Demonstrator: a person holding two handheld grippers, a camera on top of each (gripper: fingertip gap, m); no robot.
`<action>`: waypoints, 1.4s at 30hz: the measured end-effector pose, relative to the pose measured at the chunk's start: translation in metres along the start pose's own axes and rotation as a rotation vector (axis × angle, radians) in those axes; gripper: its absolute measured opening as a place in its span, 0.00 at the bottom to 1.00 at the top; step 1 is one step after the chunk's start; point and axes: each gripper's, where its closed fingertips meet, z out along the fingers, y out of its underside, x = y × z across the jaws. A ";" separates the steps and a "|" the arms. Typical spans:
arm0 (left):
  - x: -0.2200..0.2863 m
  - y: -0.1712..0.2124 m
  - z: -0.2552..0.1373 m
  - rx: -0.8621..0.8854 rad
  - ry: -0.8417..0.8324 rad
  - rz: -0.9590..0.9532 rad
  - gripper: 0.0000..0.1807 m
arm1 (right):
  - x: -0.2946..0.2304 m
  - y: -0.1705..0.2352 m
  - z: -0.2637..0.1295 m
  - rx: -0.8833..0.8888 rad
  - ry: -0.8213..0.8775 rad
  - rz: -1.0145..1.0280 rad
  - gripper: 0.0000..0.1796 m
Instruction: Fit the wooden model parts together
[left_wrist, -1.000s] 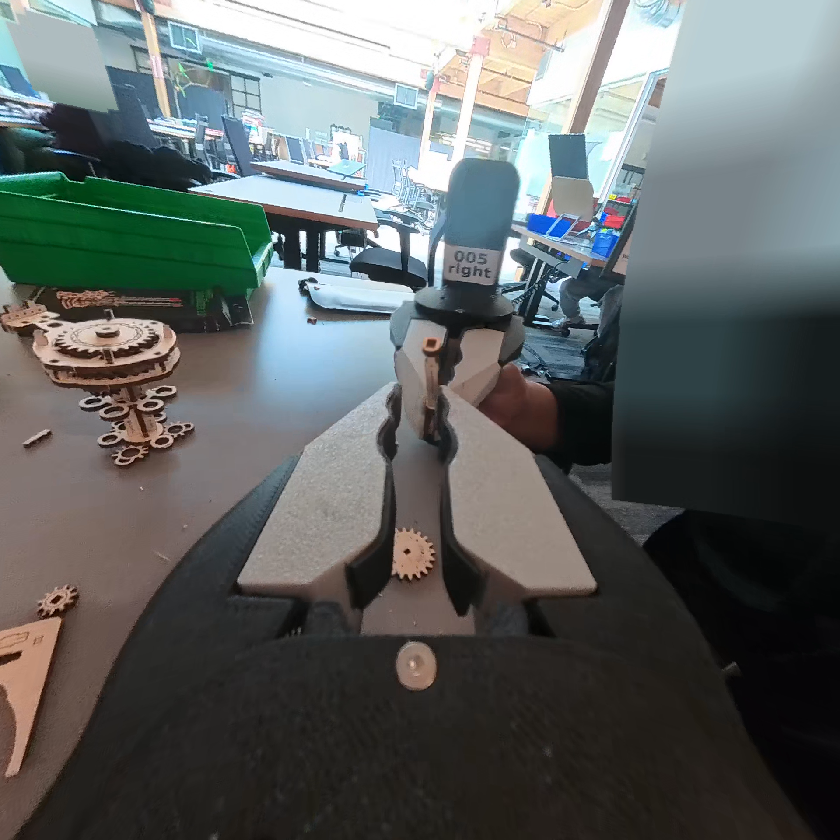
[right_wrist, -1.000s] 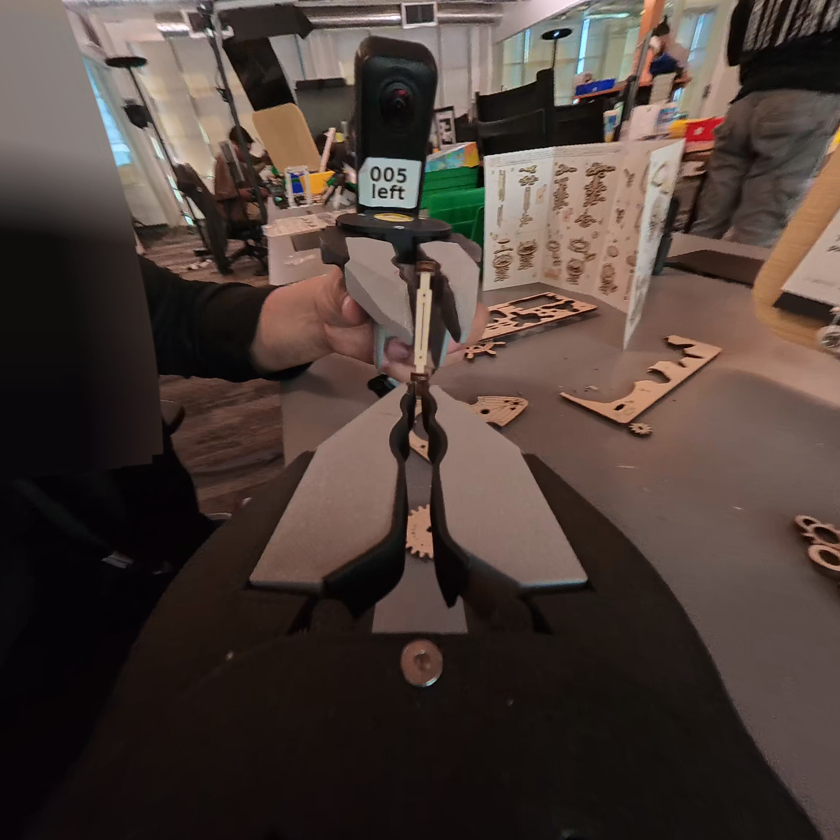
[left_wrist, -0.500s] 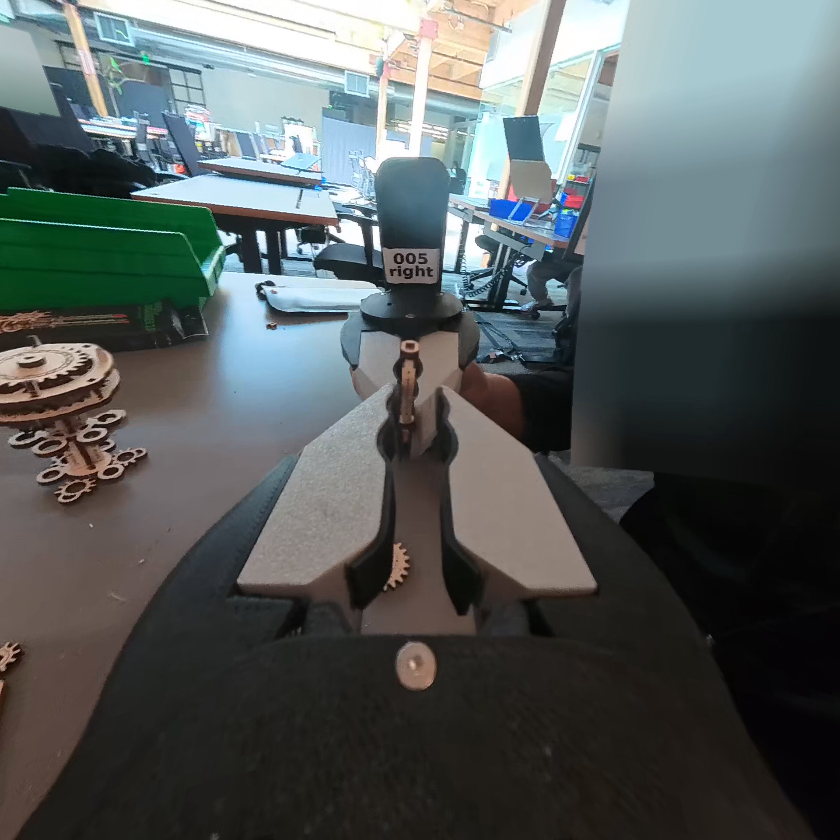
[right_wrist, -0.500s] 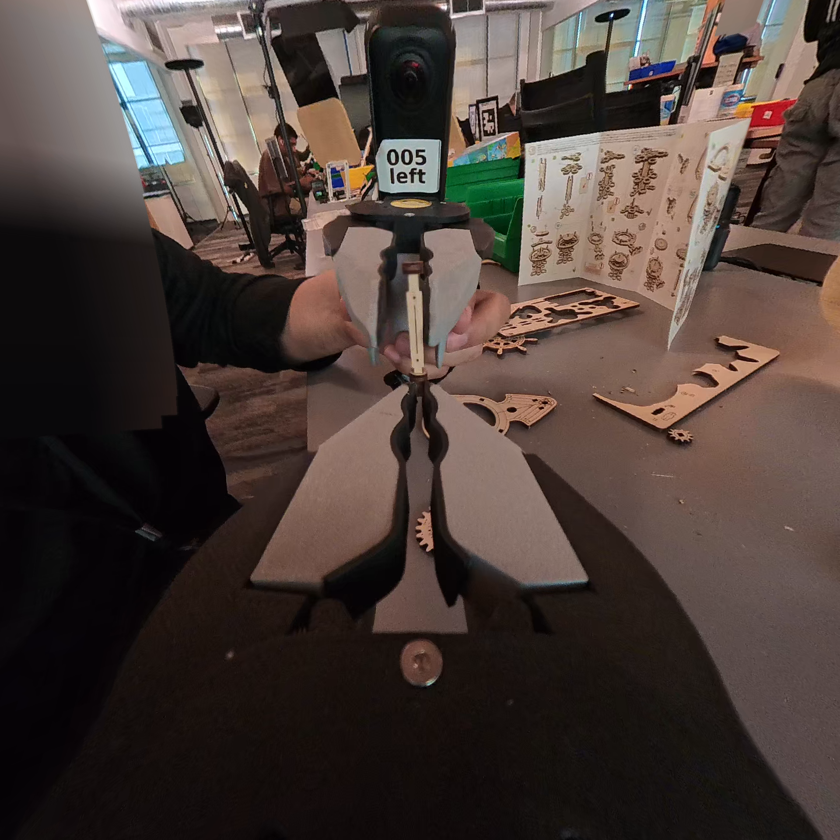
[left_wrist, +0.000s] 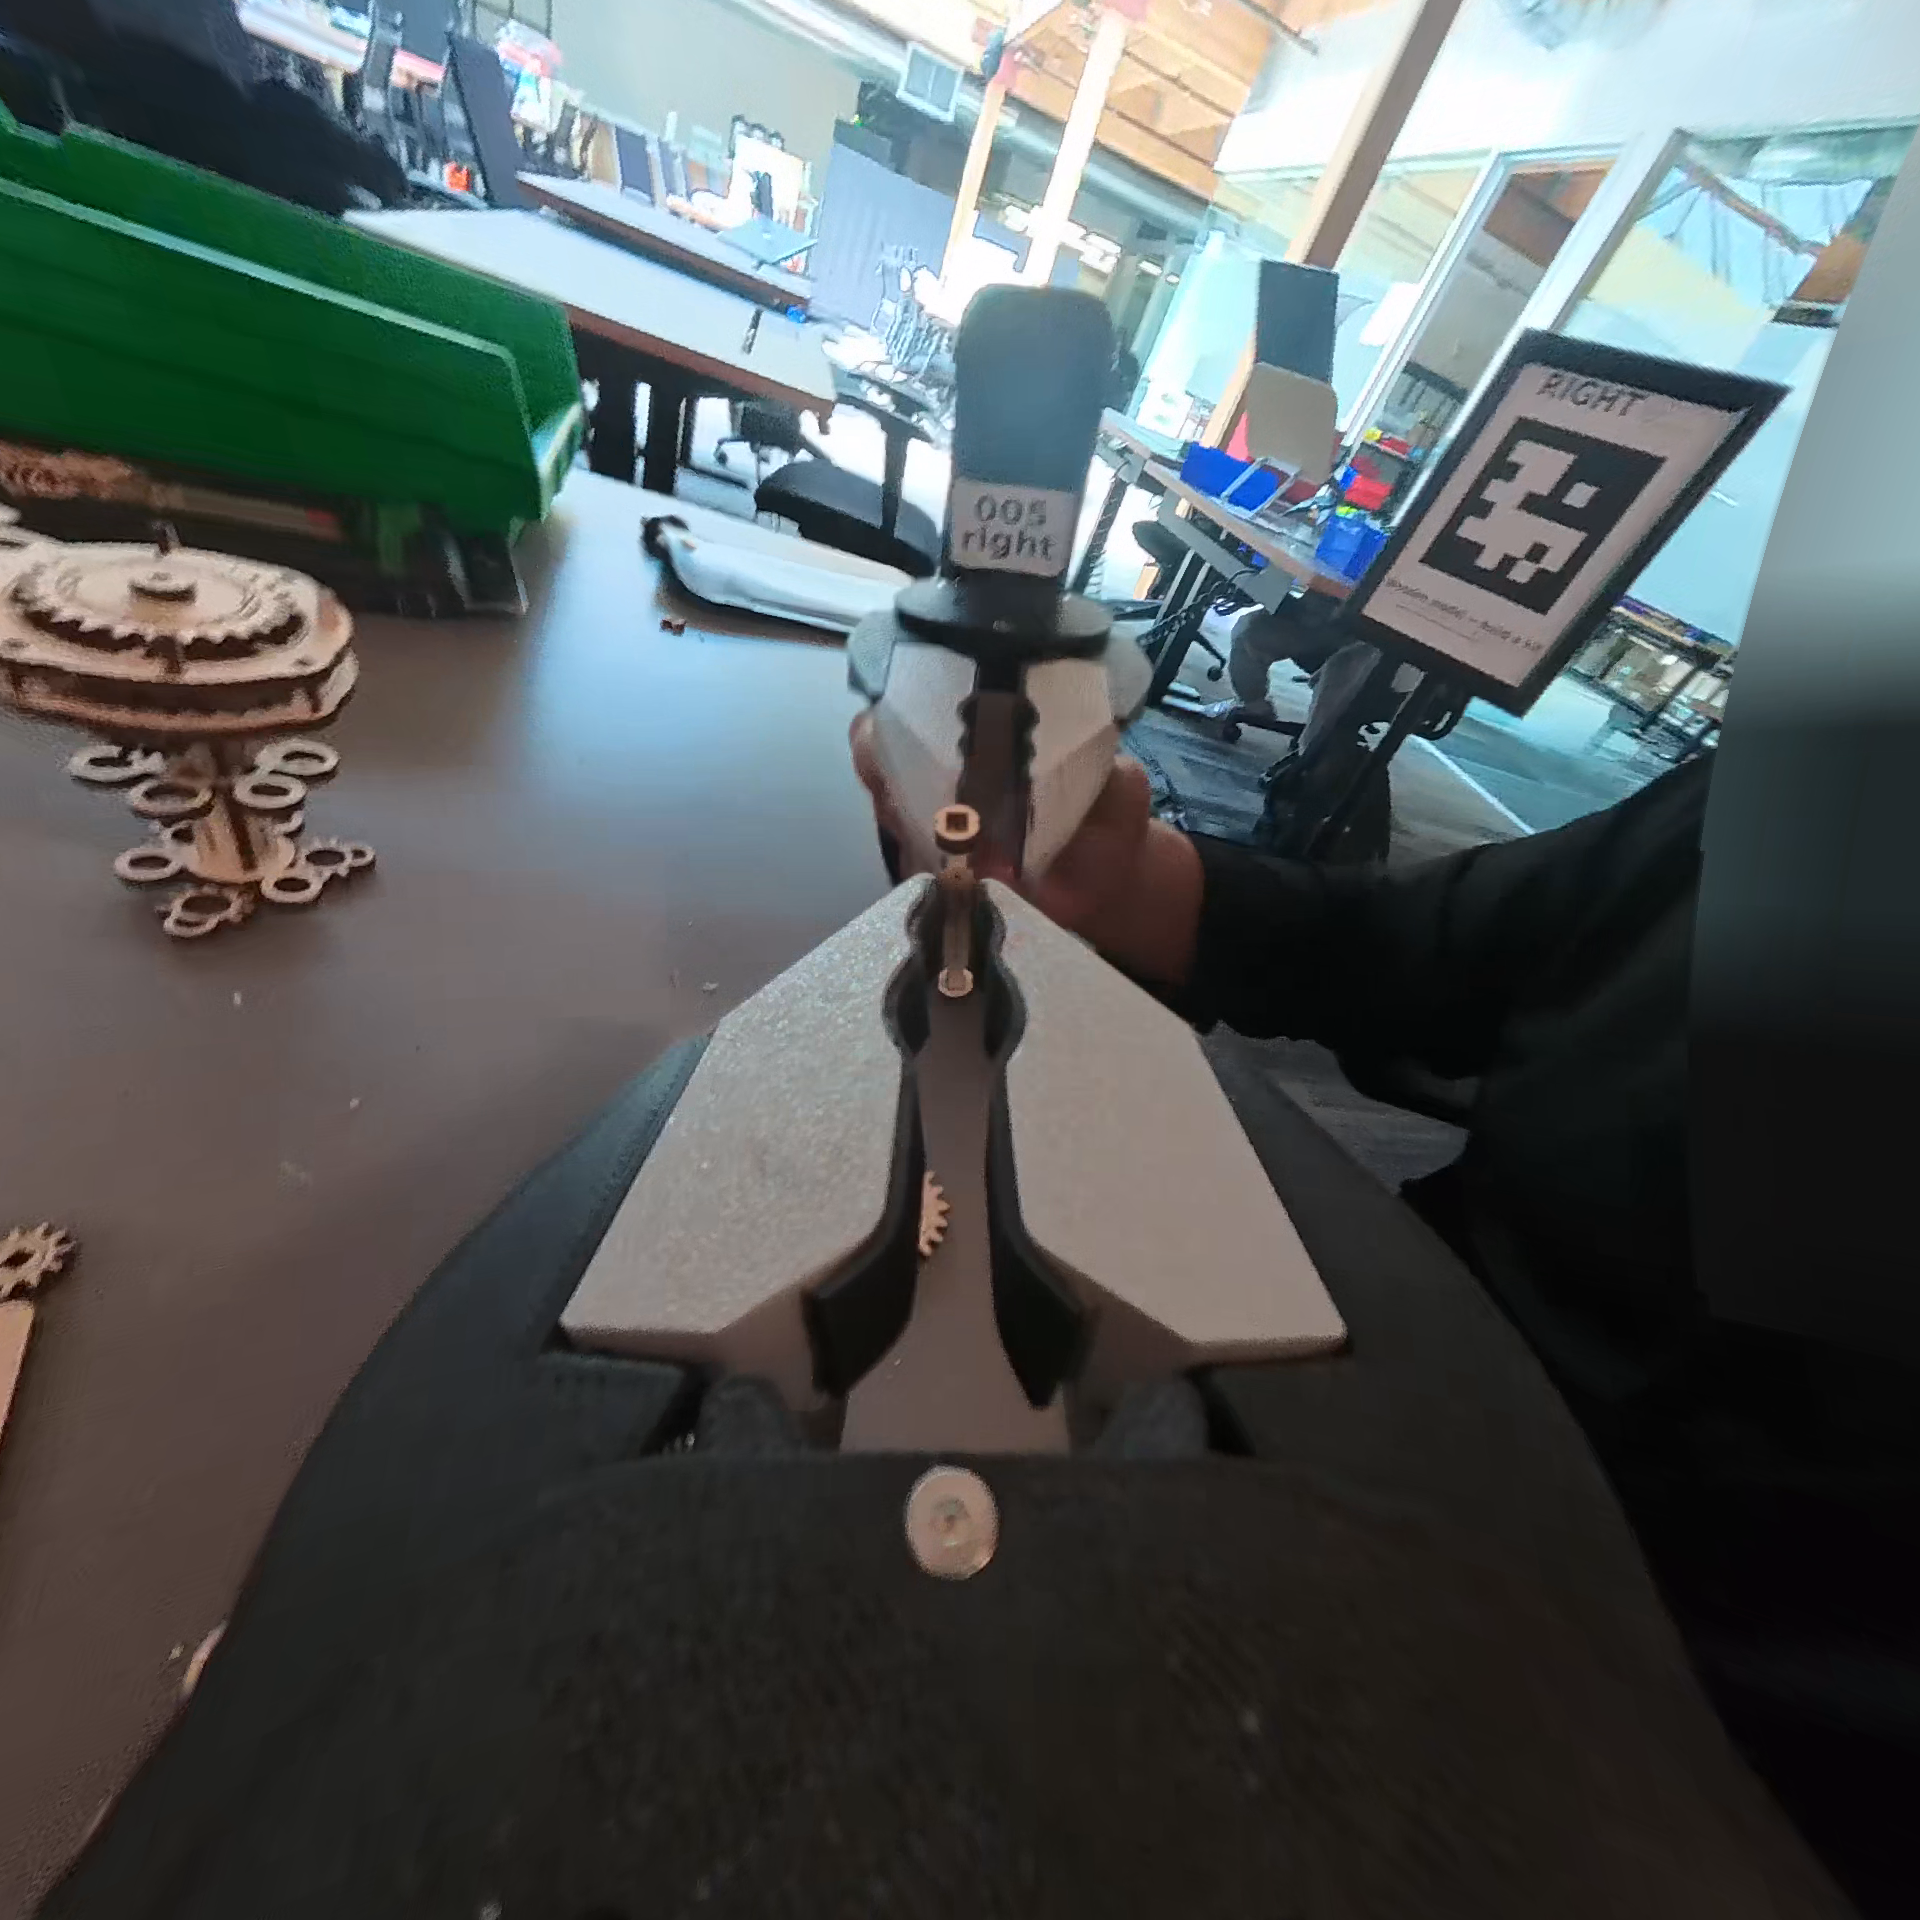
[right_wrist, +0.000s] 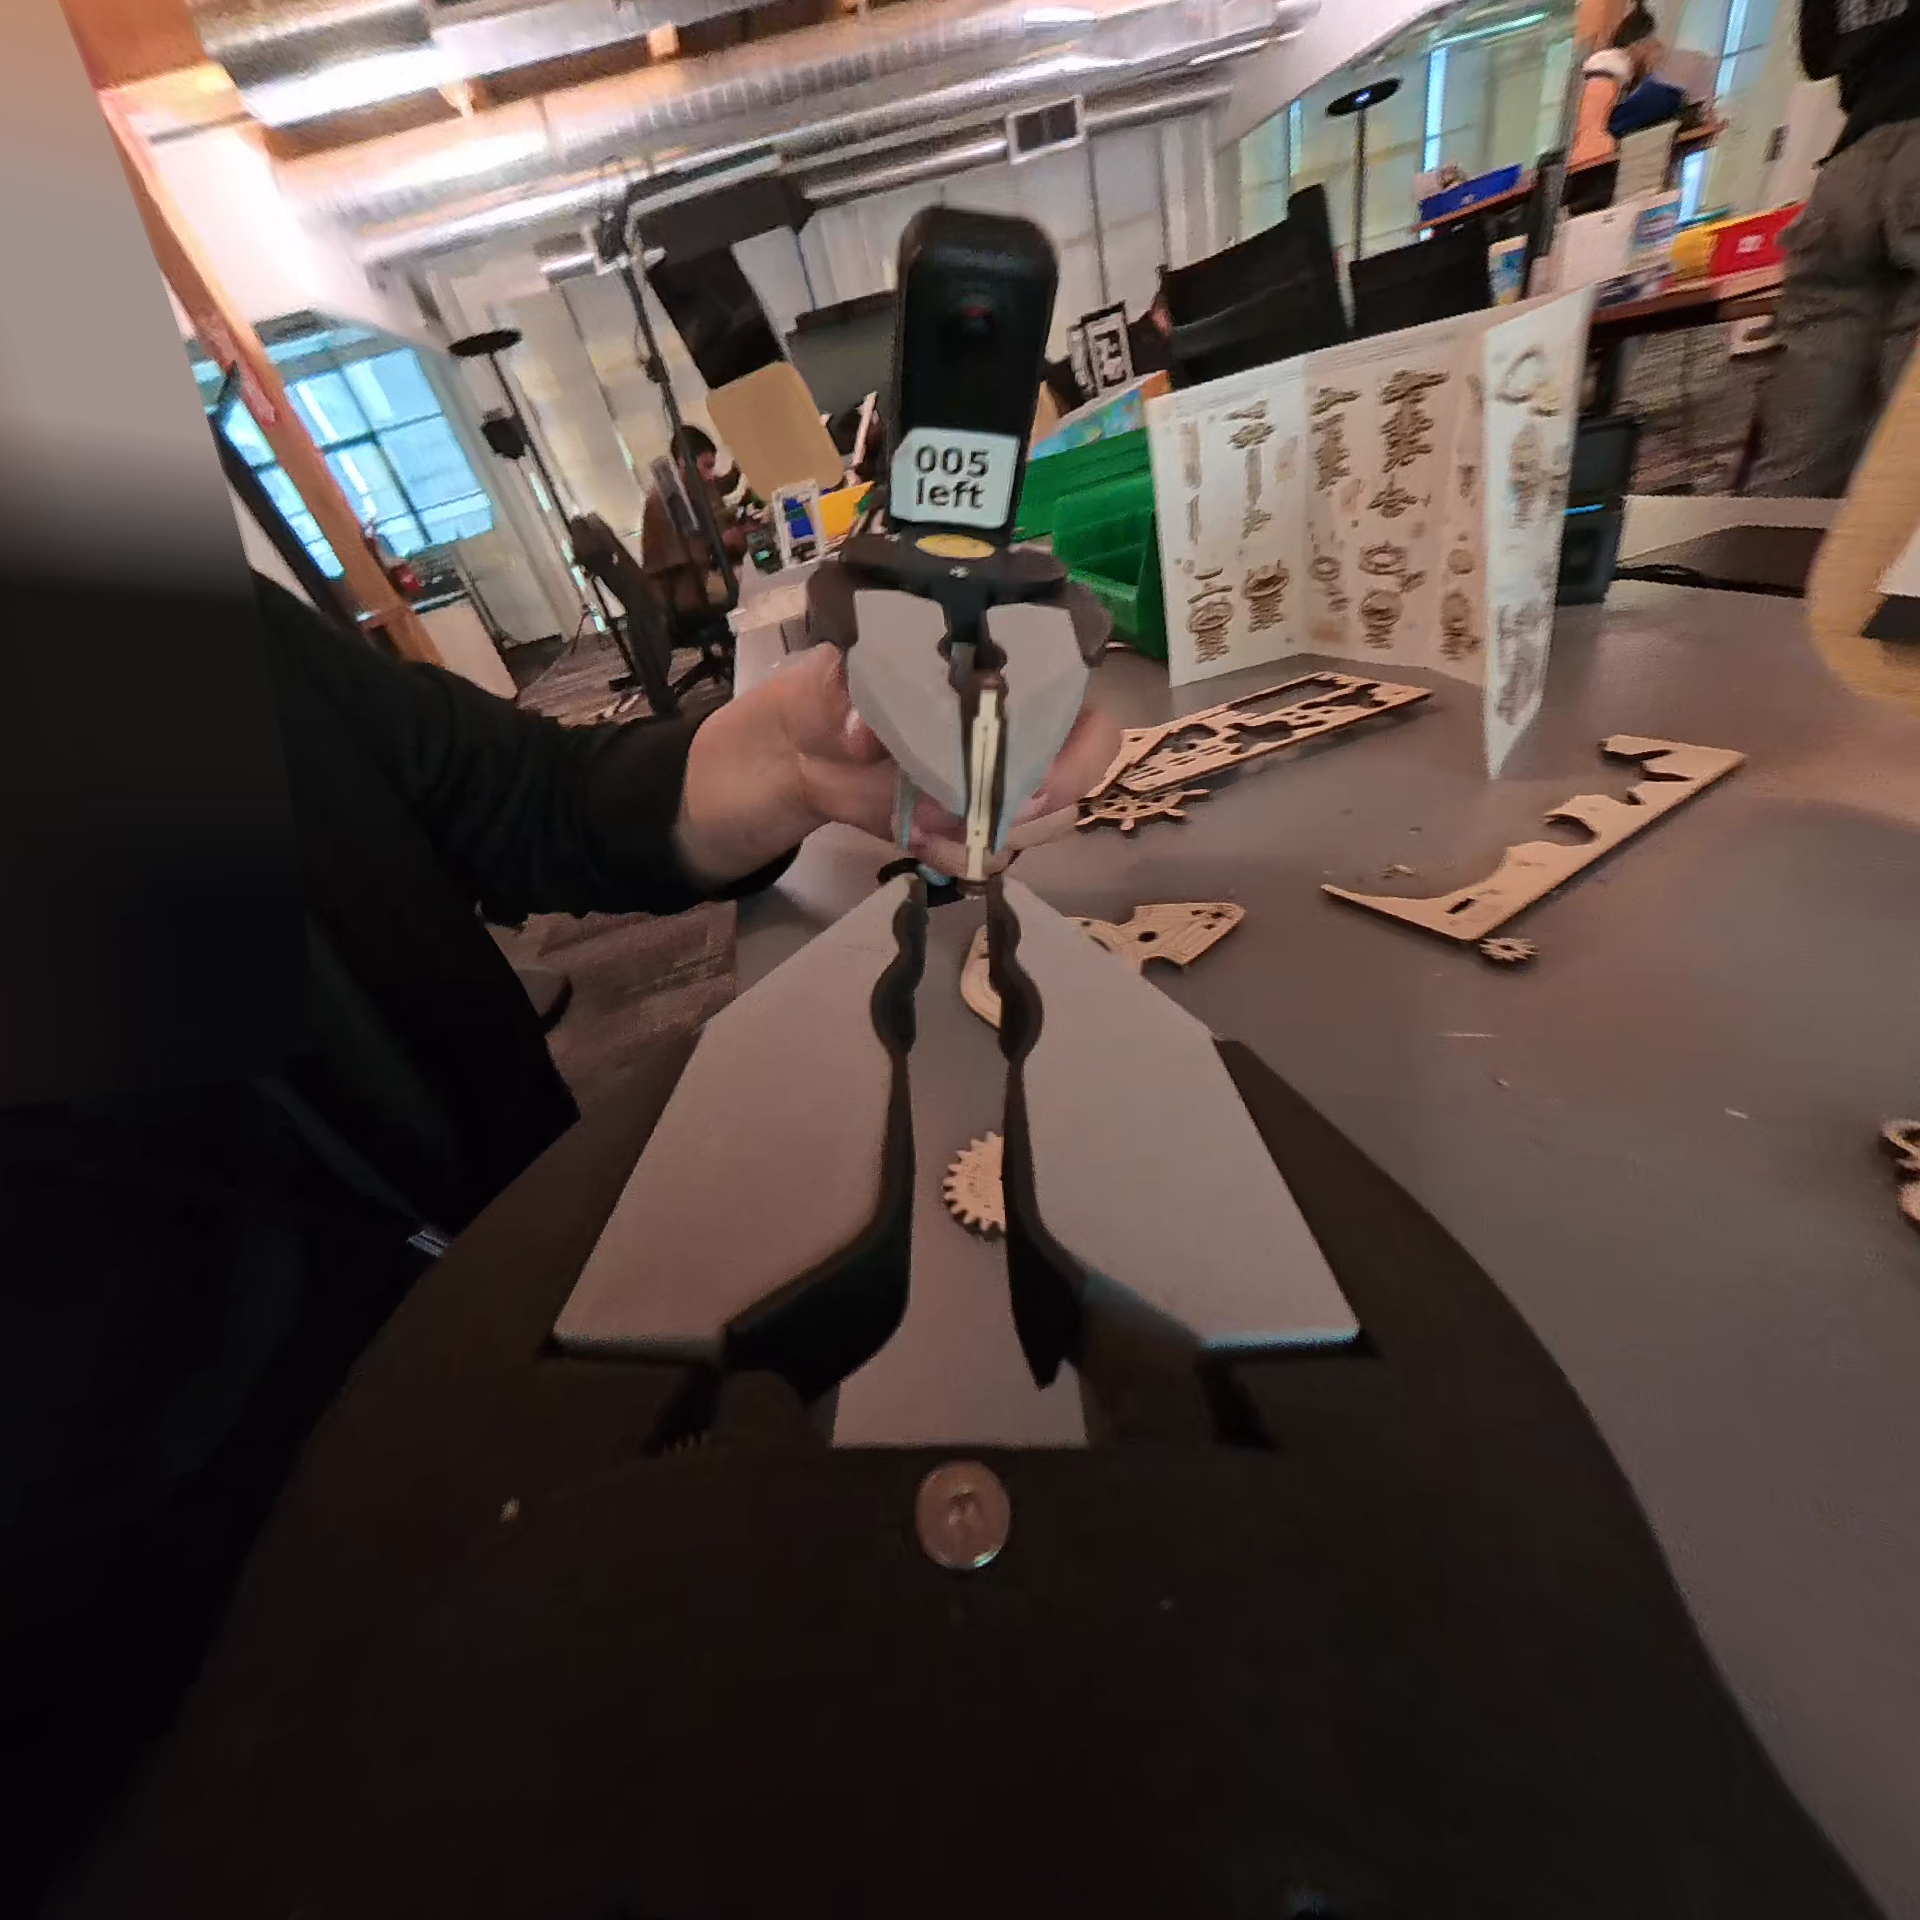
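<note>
In the left wrist view my left gripper (left_wrist: 954, 906) is shut on a thin pale wooden stick (left_wrist: 952, 940). The stick pokes out past the fingertips and carries a small wooden ring (left_wrist: 954, 828) at its far end. My right gripper (left_wrist: 987, 821) faces it, held by a hand. In the right wrist view my right gripper (right_wrist: 956, 896) is open with nothing between its pads. Its fingertips (right_wrist: 1000, 904) stand beside the stick's tip. The left gripper (right_wrist: 961, 831) holds the stick (right_wrist: 982, 769) edge-on toward me. A small wooden gear (right_wrist: 977, 1184) lies on the table below.
An assembled wooden gear model (left_wrist: 166, 644) and a green bin (left_wrist: 260, 343) stand at the left. A folded instruction sheet (right_wrist: 1371, 520), cut wooden sheets (right_wrist: 1538, 842) and a ship-wheel part (right_wrist: 1138, 805) lie on the grey table (right_wrist: 1558, 1143). A marker sign (left_wrist: 1548, 530) stands at the right. Both grippers' tips are close together, under 4 cm apart. From either gripper's tips it is about 11 centimetres to the small wooden gear (right_wrist: 977, 1184).
My right gripper was shut on the ring end of the stick and has now opened and let go. My left gripper has closed tighter on the stick.
</note>
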 end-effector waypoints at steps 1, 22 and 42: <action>-0.004 0.004 0.000 -0.017 -0.014 -0.012 0.01 | 0.005 -0.002 -0.005 0.005 0.024 0.010 0.04; 0.001 0.021 0.024 -0.056 0.182 -0.595 0.01 | 0.012 -0.002 0.008 -0.040 0.004 0.442 0.14; -0.005 -0.008 0.035 0.106 0.142 -0.800 0.02 | 0.025 -0.020 0.001 0.243 -0.304 0.969 0.01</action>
